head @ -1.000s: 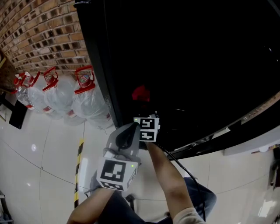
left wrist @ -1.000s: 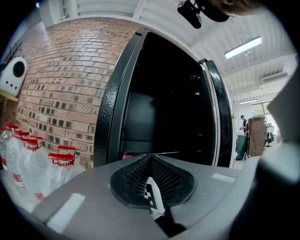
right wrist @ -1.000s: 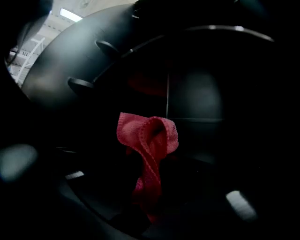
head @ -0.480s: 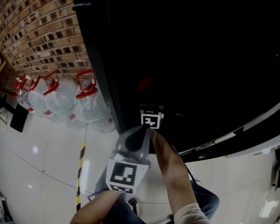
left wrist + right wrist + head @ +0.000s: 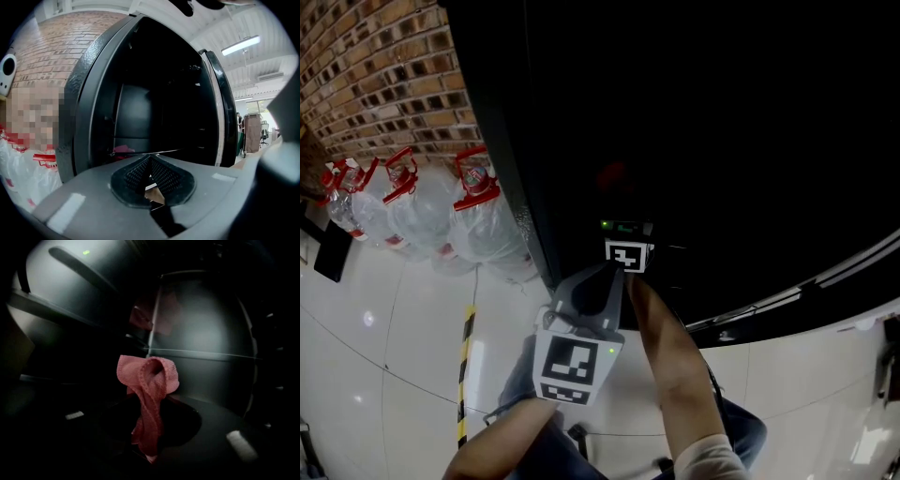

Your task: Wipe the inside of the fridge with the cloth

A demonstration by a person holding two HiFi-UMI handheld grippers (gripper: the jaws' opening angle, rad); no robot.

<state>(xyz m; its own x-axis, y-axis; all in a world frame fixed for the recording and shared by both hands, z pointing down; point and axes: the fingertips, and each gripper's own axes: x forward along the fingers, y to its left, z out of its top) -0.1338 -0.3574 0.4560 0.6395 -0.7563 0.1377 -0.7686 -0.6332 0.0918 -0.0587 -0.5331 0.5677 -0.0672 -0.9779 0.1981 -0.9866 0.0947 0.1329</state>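
Pink cloth [image 5: 148,380] pinched by right gripper [image 5: 150,434], faint in head view

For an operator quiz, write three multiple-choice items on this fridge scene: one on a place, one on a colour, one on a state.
1. Where is the right claw?
A. against the brick wall
B. resting on the floor
C. inside the fridge

2. What colour is the cloth?
A. blue
B. pinkish red
C. white

3. What state is the left claw in?
A. shut, empty
B. wide open
C. clamped on the cloth

Answers:
1 C: the right gripper view shows dark fridge walls around the claw.
2 B: the cloth pinched in the right claw is pinkish red.
3 A: the left gripper view shows its pads meeting at the tips with nothing between them.
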